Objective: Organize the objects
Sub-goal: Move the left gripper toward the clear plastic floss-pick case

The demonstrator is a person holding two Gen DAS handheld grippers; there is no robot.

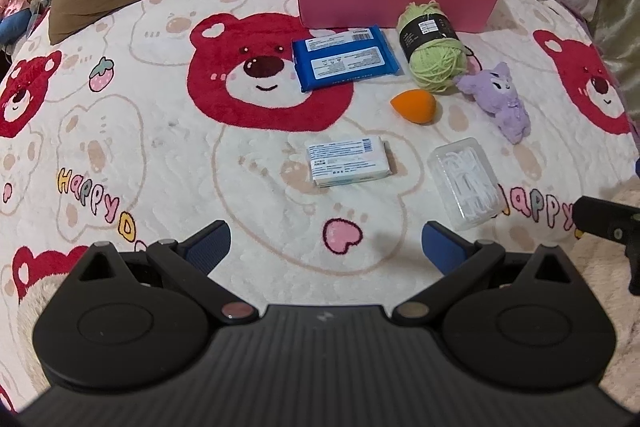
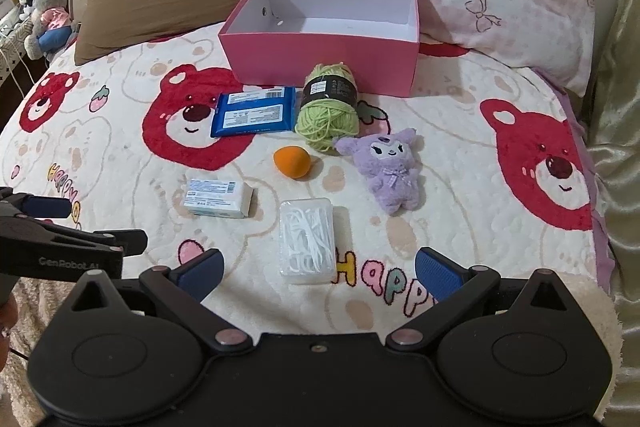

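We have both tools hovering low over the bed, the left gripper and the right gripper each spread wide with nothing between the pads. The pink box, our landmark, sits open and seemingly empty at the pillow end, and everything to sort lies in front of it. Touching its front wall is the green yarn ball, with the blue wipes pack just beside the yarn. Nearer us from the box come the orange sponge and the purple plush, then the white packet and the clear floss-pick case, farthest from the box. We judge all six light. The yarn, plush and sponge are soft and will squash, so we would pinch them across the middle. The clear case looks stiff and slick (likely to skid on a shallow bite); we would take it across its short width, as with the white packet. The wipes pack is floppy, so an edge grip may droop
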